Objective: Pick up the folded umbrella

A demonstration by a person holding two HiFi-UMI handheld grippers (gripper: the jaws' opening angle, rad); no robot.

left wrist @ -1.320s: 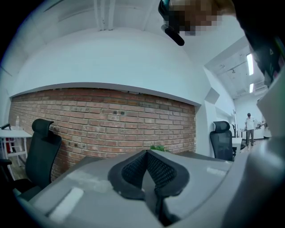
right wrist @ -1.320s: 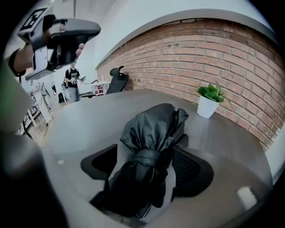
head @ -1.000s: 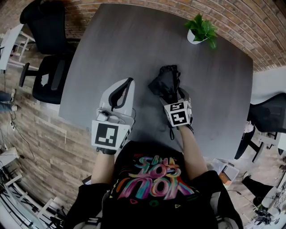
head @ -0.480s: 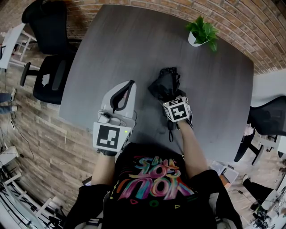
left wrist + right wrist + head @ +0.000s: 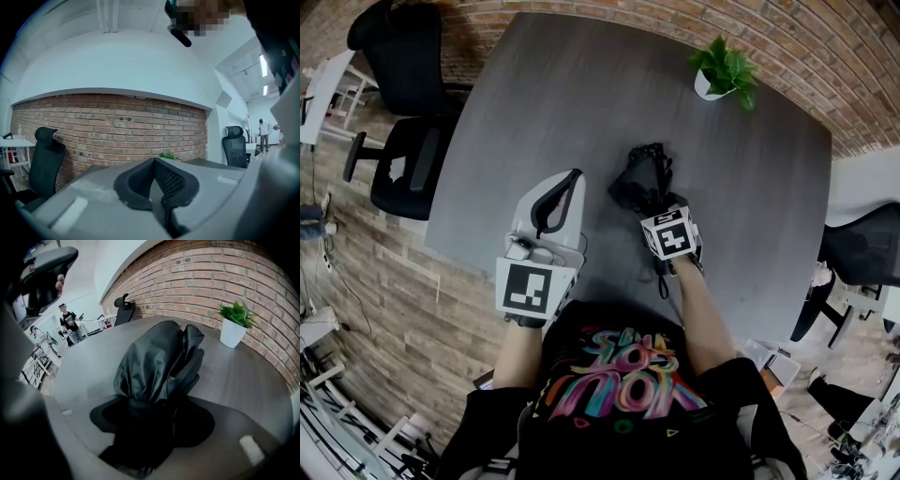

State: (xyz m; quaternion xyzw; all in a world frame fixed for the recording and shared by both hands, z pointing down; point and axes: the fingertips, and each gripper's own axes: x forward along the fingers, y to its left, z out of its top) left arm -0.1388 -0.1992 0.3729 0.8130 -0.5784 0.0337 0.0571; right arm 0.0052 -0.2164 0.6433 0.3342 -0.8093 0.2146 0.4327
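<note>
Contents: one table [image 5: 581,94]; one folded umbrella [image 5: 642,178]; one potted plant [image 5: 724,67], one o'clock; two grippers, left gripper [image 5: 567,178] and right gripper [image 5: 661,211].

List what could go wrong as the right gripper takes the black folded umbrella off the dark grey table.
1. The right gripper has just been closing its jaws on the black folded umbrella, and they seem to press loose, bunched fabric; it may slip or unfurl on lifting.
2. The grip sits near the umbrella's near end, so the long far part could sag and drag on the dark grey table.
</note>
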